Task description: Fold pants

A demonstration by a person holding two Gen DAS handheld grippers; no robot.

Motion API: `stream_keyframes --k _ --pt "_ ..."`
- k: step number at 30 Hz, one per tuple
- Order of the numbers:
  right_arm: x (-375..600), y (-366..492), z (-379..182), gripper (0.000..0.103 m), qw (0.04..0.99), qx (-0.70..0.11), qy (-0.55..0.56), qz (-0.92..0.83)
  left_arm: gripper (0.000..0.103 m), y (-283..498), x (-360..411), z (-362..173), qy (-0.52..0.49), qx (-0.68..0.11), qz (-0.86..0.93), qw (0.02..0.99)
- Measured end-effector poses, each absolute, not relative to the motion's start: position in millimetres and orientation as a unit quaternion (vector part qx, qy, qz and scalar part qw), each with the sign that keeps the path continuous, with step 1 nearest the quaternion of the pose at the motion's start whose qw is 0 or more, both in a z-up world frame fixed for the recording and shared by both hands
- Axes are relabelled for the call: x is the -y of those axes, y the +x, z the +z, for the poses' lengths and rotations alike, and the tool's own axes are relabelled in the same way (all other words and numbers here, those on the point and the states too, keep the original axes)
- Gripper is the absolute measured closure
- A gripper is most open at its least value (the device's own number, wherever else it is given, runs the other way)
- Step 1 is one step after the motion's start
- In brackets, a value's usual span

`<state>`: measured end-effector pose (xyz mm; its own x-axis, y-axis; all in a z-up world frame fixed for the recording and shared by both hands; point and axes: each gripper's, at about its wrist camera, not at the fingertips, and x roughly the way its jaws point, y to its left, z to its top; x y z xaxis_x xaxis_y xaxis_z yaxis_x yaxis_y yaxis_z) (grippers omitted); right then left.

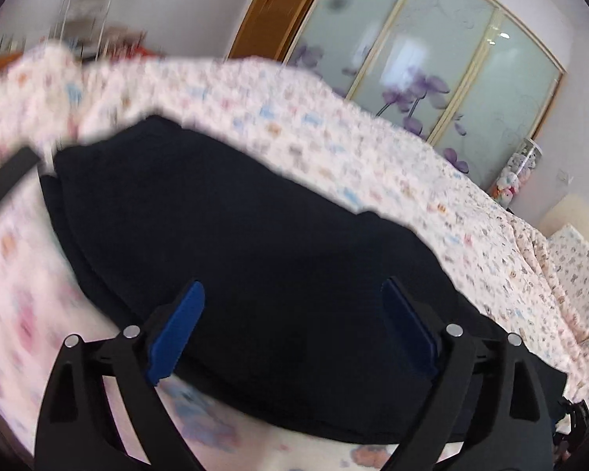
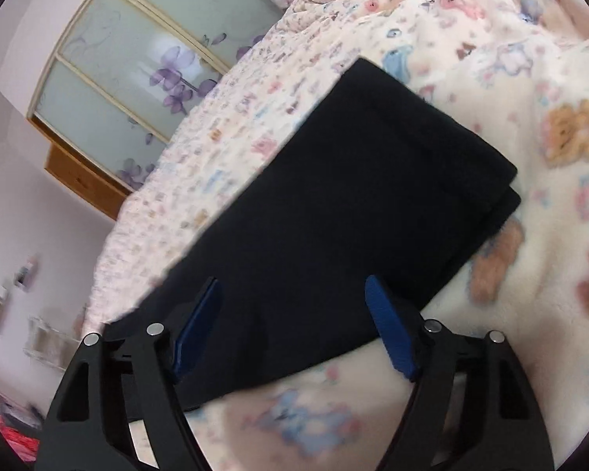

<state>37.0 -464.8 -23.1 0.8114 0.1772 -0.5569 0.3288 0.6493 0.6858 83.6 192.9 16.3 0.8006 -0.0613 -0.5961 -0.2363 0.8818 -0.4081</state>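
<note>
Black pants (image 1: 255,243) lie folded in a long flat stack on a bed with a bear-print blanket (image 1: 373,149). My left gripper (image 1: 294,298) is open, its blue pads spread wide just above the near edge of the pants, holding nothing. In the right wrist view the pants (image 2: 353,196) show as a layered rectangle with a folded end at the far right. My right gripper (image 2: 294,294) is open over the near end of the pants and holds nothing.
A wardrobe with frosted flower-print sliding doors (image 1: 432,51) stands beyond the bed. A wooden door (image 1: 271,8) is next to it. A clear tube of plush toys (image 1: 518,172) stands by the wardrobe. A pillow (image 1: 577,263) lies at the right.
</note>
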Motion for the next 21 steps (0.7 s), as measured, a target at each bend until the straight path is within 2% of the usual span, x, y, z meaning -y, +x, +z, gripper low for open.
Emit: stream_keyframes --k 2,5,8,14,21 --pt "479.2 15.7 -15.1 0.026 0.848 -0.258 0.463 -0.031 0.007 80.0 -189.5 1.1 -0.253 -0.316 0.050 0.913" --pt "503.4 -8.8 -13.8 0.026 0.828 -0.233 0.508 -0.046 0.004 80.9 -183.7 -8.6 -0.227 -0.317 0.058 0.919" --pt "517.7 -19.1 -18.6 0.028 0.806 -0.248 0.535 -0.053 0.002 86.5 -178.5 -11.2 -0.206 -0.333 0.063 0.918" --pt "510.3 -4.3 -21.1 0.029 0.795 -0.319 0.505 -0.104 0.002 89.5 -174.9 -12.6 -0.189 -0.346 0.072 0.916" --pt "518.6 4.3 -21.9 0.029 0.792 -0.312 0.503 -0.153 0.002 90.6 -174.0 -12.3 -0.190 -0.348 0.072 0.915"
